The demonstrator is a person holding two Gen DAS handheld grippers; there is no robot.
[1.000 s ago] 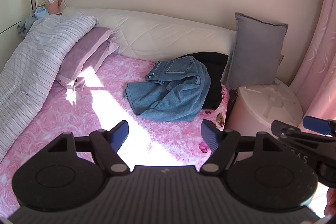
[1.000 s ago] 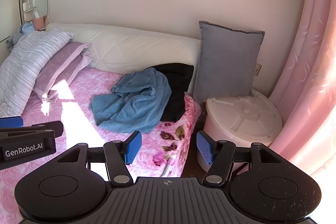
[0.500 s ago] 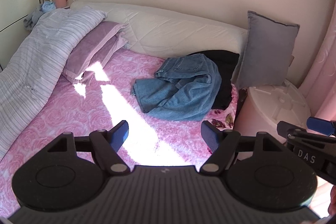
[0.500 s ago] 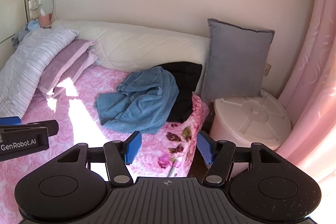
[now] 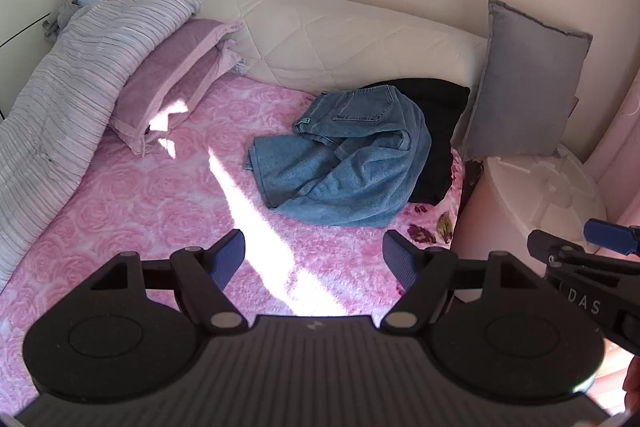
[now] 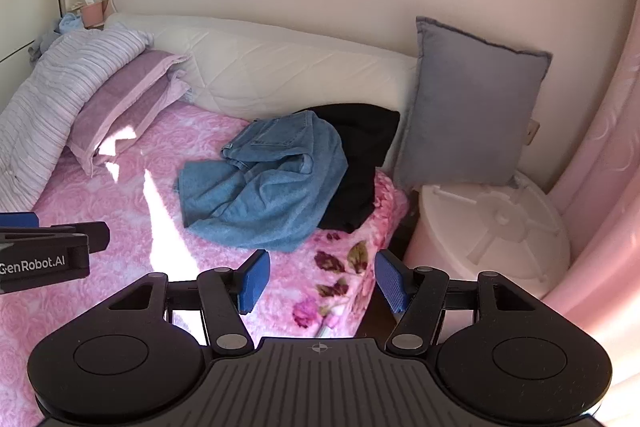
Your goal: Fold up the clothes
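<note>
Both claws wide, empty: left claw [image 5: 314, 259], right claw [image 6: 320, 279]. Crumpled blue denim jeans [image 5: 344, 163] sit on the pink rose-print bed [image 5: 160, 211], partly over a black garment [image 6: 360, 155]. Suggest grabbing the waistband by the pocket and shaking flat. Grey square cushion [image 6: 472, 107] and white round bin [image 6: 496, 223] crowd the right side.

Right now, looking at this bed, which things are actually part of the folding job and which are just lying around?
For the job:
- crumpled blue jeans
- black garment partly under them
- left gripper, open
- right gripper, open

Just lying about:
- grey cushion
- purple pillows
- striped duvet
- white round tub
- pink curtain
</note>
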